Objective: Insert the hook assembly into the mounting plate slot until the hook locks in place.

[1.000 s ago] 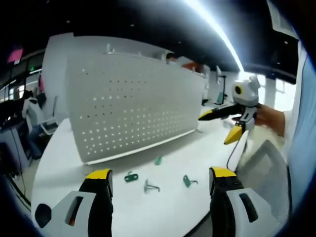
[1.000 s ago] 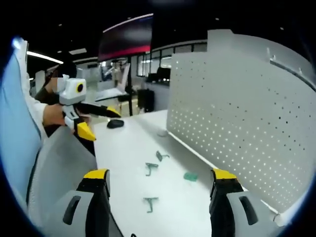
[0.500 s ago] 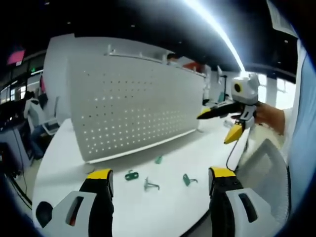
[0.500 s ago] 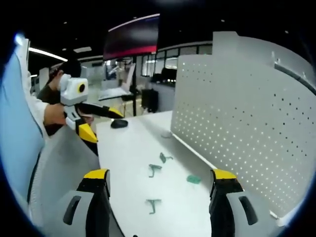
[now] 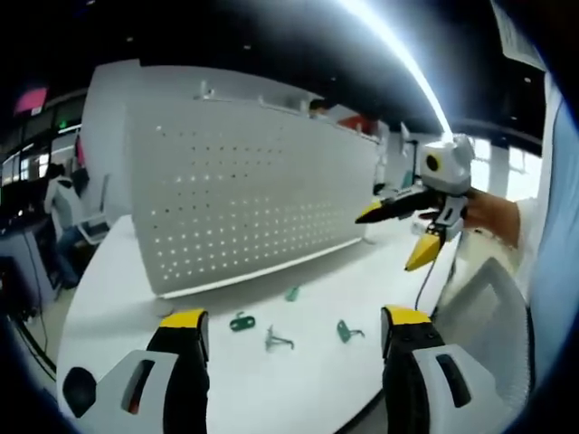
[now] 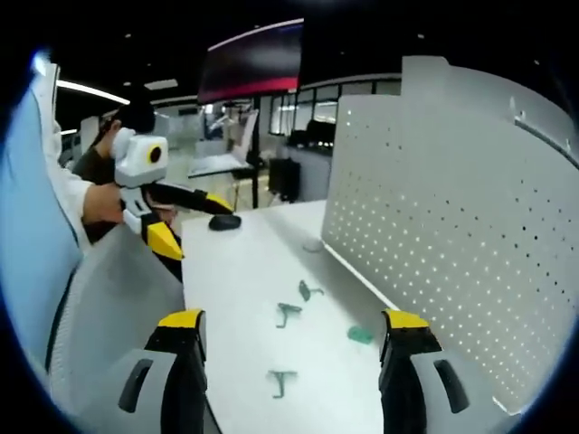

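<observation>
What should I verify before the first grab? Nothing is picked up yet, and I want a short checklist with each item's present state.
1. Left gripper free to grasp: ok, jaws stand apart with nothing between them.
2. Right gripper free to grasp: ok, jaws apart and empty.
3. Green hooks within sight: ok, four lie loose on the white table, apart from each other.
4. Perforated mounting plate in sight: ok, it stands upright along the table behind the hooks.
5. Any hook already seated in the plate: not ok, all four lie on the table.
6. Which hole or slot takes the hook: cannot tell, the holes are too small to distinguish.
</observation>
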### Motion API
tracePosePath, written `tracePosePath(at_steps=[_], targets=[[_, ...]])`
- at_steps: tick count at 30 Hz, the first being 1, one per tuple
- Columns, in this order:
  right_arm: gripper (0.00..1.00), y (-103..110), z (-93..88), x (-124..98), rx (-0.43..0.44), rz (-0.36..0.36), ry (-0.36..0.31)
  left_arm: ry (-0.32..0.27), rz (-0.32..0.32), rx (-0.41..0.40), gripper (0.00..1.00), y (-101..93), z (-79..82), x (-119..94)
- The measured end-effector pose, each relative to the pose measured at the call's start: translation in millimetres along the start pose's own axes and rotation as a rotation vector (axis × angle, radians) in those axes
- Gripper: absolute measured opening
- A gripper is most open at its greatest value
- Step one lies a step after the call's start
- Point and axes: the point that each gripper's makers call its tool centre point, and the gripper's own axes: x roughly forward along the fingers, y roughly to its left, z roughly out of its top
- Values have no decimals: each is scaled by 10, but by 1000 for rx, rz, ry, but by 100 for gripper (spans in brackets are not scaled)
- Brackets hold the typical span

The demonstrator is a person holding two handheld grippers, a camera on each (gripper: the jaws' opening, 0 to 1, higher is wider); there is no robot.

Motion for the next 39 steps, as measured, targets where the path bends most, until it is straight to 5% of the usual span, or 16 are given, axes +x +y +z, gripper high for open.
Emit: tracePosePath(at_steps=[20, 39], targets=[[70, 34, -8, 553, -59, 149, 39, 4, 23, -3, 77, 50, -34, 22], [63, 178, -225, 947, -83, 269, 125, 12, 31, 7, 75, 55, -55, 36]])
